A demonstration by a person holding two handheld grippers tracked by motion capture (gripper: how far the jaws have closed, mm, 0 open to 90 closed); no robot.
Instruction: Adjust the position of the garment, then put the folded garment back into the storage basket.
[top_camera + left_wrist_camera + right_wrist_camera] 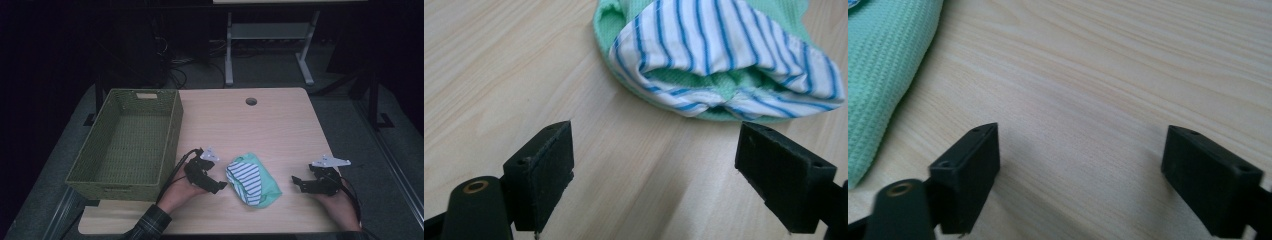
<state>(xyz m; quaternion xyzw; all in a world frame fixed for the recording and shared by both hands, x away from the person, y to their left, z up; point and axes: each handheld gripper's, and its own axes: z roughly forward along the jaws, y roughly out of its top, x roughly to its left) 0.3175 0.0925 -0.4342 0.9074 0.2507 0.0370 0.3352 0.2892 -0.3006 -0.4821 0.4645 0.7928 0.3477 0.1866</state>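
A folded bundle of cloth (251, 181), mint green with a white and blue striped piece on top, lies on the wooden table (260, 125) near its front edge. My left gripper (216, 184) sits just left of the bundle, open, its jaws wide apart and empty. In the left gripper view the striped cloth (724, 55) lies just beyond the jaws, apart from them. My right gripper (300, 183) rests open to the right of the bundle, a short gap away. The right gripper view has the green cloth (883, 70) at its left edge and bare wood between the jaws.
A green woven basket (127, 142), empty, stands along the table's left side, close to my left hand. A round cable hole (251, 101) sits near the table's far edge. Behind the table is a dark floor with a white desk frame (265, 45).
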